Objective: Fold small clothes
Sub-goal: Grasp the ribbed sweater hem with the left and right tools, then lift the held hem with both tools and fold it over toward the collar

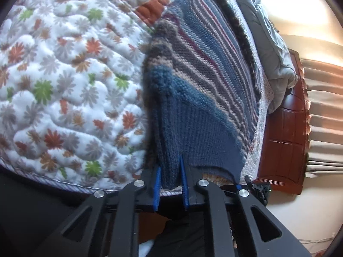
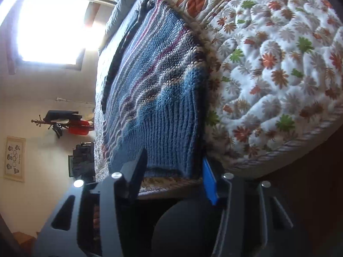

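Observation:
A small blue knit sweater (image 1: 193,90) with grey, beige and maroon stripes lies on a floral quilt (image 1: 64,75). My left gripper (image 1: 170,177) is shut on a thick fold of its blue ribbed hem, between the blue pads. In the right wrist view the sweater (image 2: 154,90) lies with its ribbed hem nearest. My right gripper (image 2: 173,171) stands wide open with its fingers on either side of the hem corner, not closed on it.
The quilt (image 2: 268,75) covers a bed; its edge (image 1: 64,184) runs just in front of the grippers. A grey duvet (image 1: 270,49) is bunched by a wooden headboard (image 1: 283,145). A bright window (image 2: 49,25) and a coat rack (image 2: 64,122) are beyond.

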### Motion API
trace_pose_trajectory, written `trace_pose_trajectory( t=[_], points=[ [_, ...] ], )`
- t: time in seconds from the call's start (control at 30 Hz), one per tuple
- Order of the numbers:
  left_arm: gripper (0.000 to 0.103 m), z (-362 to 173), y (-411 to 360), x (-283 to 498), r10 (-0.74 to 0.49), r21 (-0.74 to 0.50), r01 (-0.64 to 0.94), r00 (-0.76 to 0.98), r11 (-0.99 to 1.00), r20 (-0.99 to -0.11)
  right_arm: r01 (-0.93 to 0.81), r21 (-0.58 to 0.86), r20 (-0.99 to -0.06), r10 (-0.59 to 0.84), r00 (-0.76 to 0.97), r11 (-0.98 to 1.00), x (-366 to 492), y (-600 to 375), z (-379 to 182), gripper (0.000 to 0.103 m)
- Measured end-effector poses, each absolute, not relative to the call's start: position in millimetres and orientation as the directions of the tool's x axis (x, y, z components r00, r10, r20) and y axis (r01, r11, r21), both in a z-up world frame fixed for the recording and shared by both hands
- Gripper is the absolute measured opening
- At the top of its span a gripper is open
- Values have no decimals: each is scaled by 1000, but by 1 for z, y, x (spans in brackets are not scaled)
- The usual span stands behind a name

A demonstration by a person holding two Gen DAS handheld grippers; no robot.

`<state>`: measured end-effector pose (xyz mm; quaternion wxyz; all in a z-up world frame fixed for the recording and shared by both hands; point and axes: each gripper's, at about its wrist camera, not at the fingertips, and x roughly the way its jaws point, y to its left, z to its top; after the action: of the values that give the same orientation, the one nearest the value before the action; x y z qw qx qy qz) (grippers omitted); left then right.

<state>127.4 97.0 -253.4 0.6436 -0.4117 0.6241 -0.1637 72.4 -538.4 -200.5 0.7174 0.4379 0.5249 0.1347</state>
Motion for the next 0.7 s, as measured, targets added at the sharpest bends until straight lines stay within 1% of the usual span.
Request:
trace_pose_trajectory(
  t=[0.03, 0.07, 0.1, 0.13, 0.17, 0.27, 0.43, 0.57, 0.7],
  points=[
    [15, -254, 95, 129, -726, -735, -312, 169, 602, -666, 269, 768, -637, 653, 410, 581, 74, -537, -202, 44],
    [15, -255, 96, 130, -728, -737, -319, 173, 596, -663, 271, 767, -638, 651, 410, 582, 75, -537, -203, 36],
    [11, -255, 96, 131, -731, -743, -320, 182, 588, -657, 267, 769, -636, 651, 414, 581, 76, -537, -203, 22],
    [11, -254, 96, 132, -734, -749, -313, 190, 584, -652, 262, 778, -624, 659, 419, 571, 77, -535, -204, 13],
    [10, -253, 94, 133, -738, -756, -307, 198, 578, -645, 259, 791, -609, 671, 423, 555, 77, -536, -205, 8],
    [9, -248, 94, 133, -744, -773, -279, 226, 569, -629, 221, 794, -601, 675, 428, 566, 79, -537, -200, 8],
    [9, -239, 103, 132, -747, -790, -286, 266, 542, -609, 171, 814, -566, 689, 453, 555, 85, -538, -180, 8],
    [9, -217, 109, 130, -753, -816, -241, 315, 525, -578, 120, 829, -530, 698, 482, 546, 94, -539, -153, 8],
    [8, -181, 110, 136, -759, -839, -176, 361, 515, -542, 71, 831, -508, 701, 502, 552, 106, -540, -125, 8]
  ],
)
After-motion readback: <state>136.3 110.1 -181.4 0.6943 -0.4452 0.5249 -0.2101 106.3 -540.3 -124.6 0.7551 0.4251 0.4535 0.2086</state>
